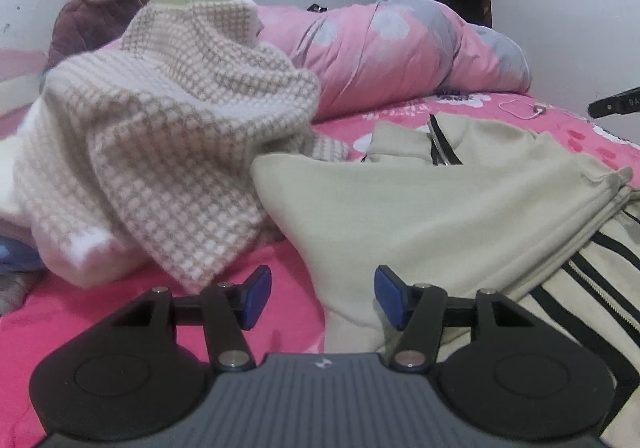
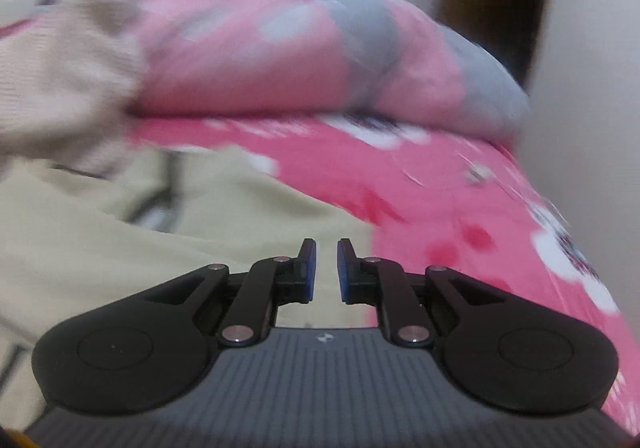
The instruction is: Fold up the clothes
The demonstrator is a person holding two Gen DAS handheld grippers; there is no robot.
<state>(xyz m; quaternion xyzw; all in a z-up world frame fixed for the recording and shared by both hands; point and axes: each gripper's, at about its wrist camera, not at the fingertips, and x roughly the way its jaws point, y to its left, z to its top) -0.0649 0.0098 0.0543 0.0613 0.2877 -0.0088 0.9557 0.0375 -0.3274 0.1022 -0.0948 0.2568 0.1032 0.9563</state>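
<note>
Over on the left of the bed (image 1: 280,312) the knitted cream-and-tan sweater (image 1: 160,136) is heaped in a loose mound — bunched, draped over itself, nothing about it squared up. I'd say that one hasn't been folded at all yet.

Just beside it, and tucked a little under its edge, the beige zip jacket (image 1: 420,208) lies spread out flatter on the pink sheet, collar and zipper toward the rolled pink duvet (image 1: 400,52), black stripes showing at the near right. It looks laid out ready rather than folded; no tidy stack shows anywhere, so most of the job seems still ahead.

The left tool (image 1: 322,298) hangs low over the jacket's near edge, its blue pads well apart and gripping nothing. The right tool (image 2: 326,272) — over the jacket's right border, where cloth meets sheet — has its pads drawn almost together with no fabric between them, though the view is blurred.
</note>
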